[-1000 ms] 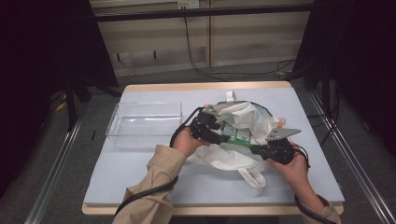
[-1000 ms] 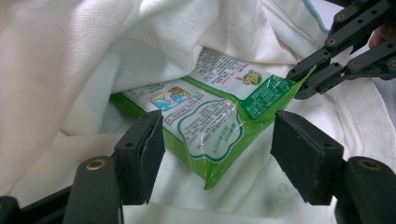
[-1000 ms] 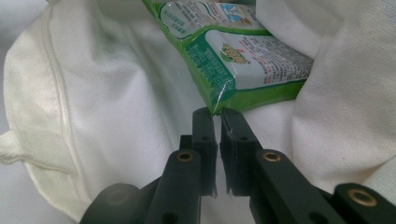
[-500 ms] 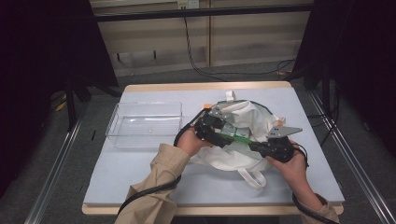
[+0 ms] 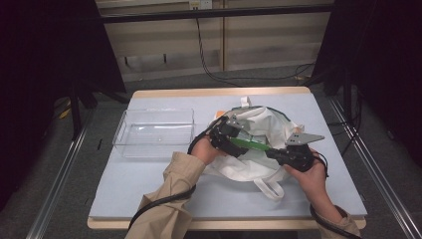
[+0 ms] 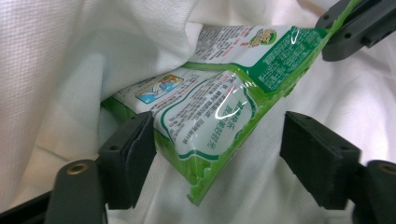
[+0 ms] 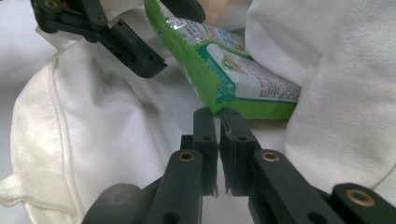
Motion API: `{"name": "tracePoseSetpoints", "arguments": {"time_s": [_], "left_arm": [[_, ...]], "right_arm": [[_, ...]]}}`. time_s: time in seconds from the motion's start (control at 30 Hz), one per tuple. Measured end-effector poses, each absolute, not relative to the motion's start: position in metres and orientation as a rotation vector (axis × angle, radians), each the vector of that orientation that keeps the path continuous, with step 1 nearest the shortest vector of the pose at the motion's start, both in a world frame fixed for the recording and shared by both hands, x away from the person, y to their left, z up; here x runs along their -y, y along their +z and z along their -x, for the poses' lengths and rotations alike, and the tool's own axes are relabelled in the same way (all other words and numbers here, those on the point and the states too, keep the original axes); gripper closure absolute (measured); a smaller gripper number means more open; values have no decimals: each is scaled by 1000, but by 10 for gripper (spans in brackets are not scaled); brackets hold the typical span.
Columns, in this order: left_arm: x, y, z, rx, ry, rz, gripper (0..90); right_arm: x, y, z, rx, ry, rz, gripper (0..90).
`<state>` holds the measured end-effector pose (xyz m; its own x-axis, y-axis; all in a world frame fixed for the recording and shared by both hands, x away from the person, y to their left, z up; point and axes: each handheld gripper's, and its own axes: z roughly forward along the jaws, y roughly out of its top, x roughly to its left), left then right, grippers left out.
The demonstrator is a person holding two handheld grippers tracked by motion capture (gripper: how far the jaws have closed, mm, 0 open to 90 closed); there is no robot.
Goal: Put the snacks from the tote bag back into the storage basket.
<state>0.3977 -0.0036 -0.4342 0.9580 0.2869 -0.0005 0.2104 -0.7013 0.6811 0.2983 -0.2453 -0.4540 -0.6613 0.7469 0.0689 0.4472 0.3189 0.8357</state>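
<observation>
On the pale blue desk [image 5: 149, 184] lies a white cloth bag [image 5: 271, 124] with a looped handle, and over its mouth a flat green and white printed plastic snack packet [image 5: 251, 144] hangs between the two tools. The right hand-held gripper [image 7: 218, 116], held low at the bag's right side, has its jaws pressed together on the packet's crimped green corner, so that the packet rises from that pinch toward the fabric folds. The left hand-held gripper [image 6: 217, 140] has its jaws standing apart on either side of the packet's other end; they have just been closing a little, with the packet between them. In the left gripper view the left pad lies against the packet's edge, while the right pad is plainly clear of the film. Part of the packet is tucked under a fold of the white cloth. In the high view, a clear rectangular plastic tray [image 5: 124, 144] stands on the desk well to the left of the bag, apart from both hands.
</observation>
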Motion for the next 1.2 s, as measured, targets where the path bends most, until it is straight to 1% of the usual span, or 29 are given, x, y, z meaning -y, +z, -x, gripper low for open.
{"name": "tracePoseSetpoints", "arguments": {"time_s": [0.13, 0.2, 0.27, 0.33, 0.37, 0.63, 0.73, 0.83, 0.87, 0.9, 0.93, 1.0, 1.13, 1.2], "left_arm": [[4, -434, -399, -332, 160, -2382, 312], [5, -434, -398, -345, 171, -2382, 354], [4, -433, -398, -340, 180, -2387, 415], [3, -432, -399, -338, 176, -2399, 449], [3, -431, -399, -336, 176, -2397, 506], [5, -425, -394, -362, 168, -2417, 619], [4, -417, -392, -355, 172, -2413, 643], [2, -410, -391, -388, 157, -2399, 659], [1, -407, -391, -402, 151, -2388, 662], [0, -404, -391, -396, 145, -2380, 665], [-1, -401, -391, -410, 124, -2356, 673], [-2, -394, -390, -415, 120, -2346, 693], [0, -386, -388, -403, 103, -2346, 696], [-1, -383, -388, -395, 102, -2346, 693]], "right_arm": [[245, -454, -298, -2259, 1272, -1071, 855], [246, -453, -298, -2255, 1269, -1075, 856], [246, -453, -298, -2257, 1265, -1078, 856], [247, -453, -298, -2252, 1277, -1081, 856], [247, -453, -298, -2251, 1278, -1081, 857], [248, -452, -298, -2242, 1286, -1080, 857], [248, -450, -298, -2237, 1296, -1080, 850], [249, -448, -297, -2225, 1314, -1071, 835], [249, -447, -297, -2217, 1322, -1071, 817], [250, -446, -297, -2206, 1322, -1074, 770], [250, -446, -296, -2199, 1311, -1086, 762], [252, -446, -296, -2193, 1313, -1095, 763], [252, -449, -297, -2205, 1303, -1095, 763], [251, -448, -296, -2201, 1301, -1091, 793]]}}
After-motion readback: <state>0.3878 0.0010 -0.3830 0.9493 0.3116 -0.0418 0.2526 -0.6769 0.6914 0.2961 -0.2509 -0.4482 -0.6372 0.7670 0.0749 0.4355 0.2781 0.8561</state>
